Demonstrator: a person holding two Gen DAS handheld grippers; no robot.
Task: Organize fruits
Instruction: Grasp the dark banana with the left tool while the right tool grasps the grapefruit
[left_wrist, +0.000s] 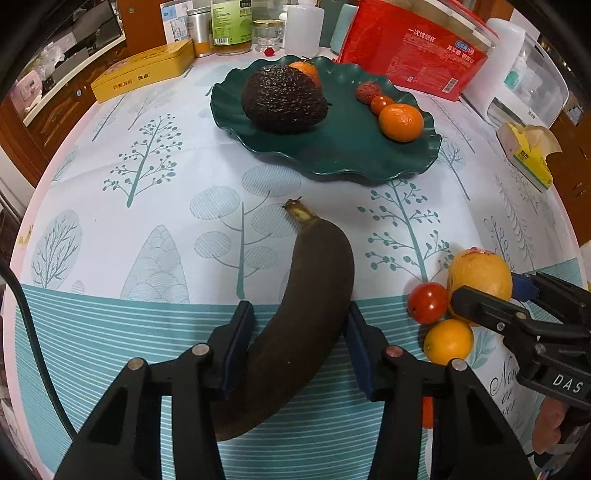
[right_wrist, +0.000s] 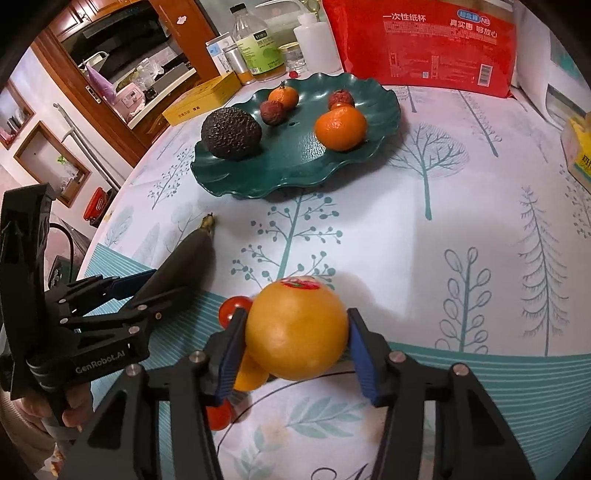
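Left wrist view: the left gripper (left_wrist: 297, 343) straddles the blackened banana (left_wrist: 295, 325), pads closed against both flanks. The banana lies on the tablecloth (left_wrist: 147, 184), long axis running ahead toward the green plate (left_wrist: 332, 155), stem forward.

Right wrist view: the right gripper (right_wrist: 293, 343) clamps the big yellow-orange fruit (right_wrist: 297, 328) from either side. The plate (right_wrist: 236, 181) sits ahead and left, so both loads travel forward; each hand has its own fruit.

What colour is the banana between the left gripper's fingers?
Dark brown, nearly black, the banana; clearest in the left wrist view.
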